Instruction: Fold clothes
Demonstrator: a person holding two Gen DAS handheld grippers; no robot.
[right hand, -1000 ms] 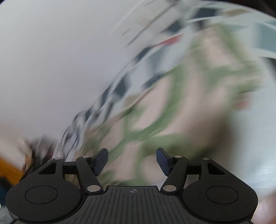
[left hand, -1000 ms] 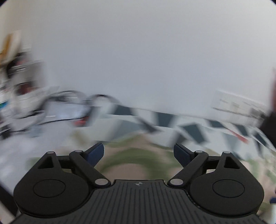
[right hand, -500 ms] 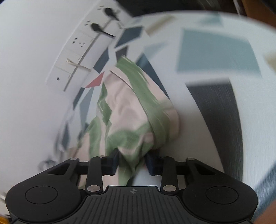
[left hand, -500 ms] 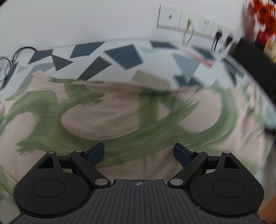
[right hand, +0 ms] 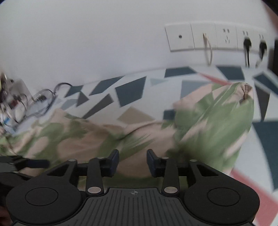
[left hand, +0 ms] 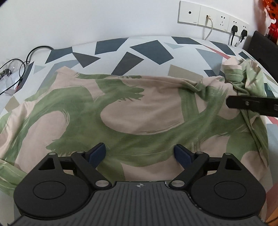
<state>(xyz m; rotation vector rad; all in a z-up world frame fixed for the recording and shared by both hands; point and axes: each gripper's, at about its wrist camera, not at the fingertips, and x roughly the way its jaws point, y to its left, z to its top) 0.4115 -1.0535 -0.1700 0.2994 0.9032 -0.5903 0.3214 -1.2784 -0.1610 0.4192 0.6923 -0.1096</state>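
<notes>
— Where is the garment we fold?

— We see it spread over the patterned sheet, a beige cloth with broad green brush strokes. Its main part lies fairly flat. At the right end it bunches up into a raised lump, close to the wall with the sockets.

— And our left claw?

— We hold it above the near part of the garment, tilted down. Its jaws are spread wide and have just been opening a little further; only flat cloth shows beneath the gap, and the blue pads press on nothing.

— The right claw?

— Its jaws have just been opening from a tighter pinch. We see a clear gap between them, with cloth lying below and behind, not caught in the pads. The view there is blurred, so we cannot tell finer detail. From the left camera we see the right claw as a dark bar beside the bunched end.

— Anything else?

— Black cables coil at the far left edge of the sheet.
</notes>
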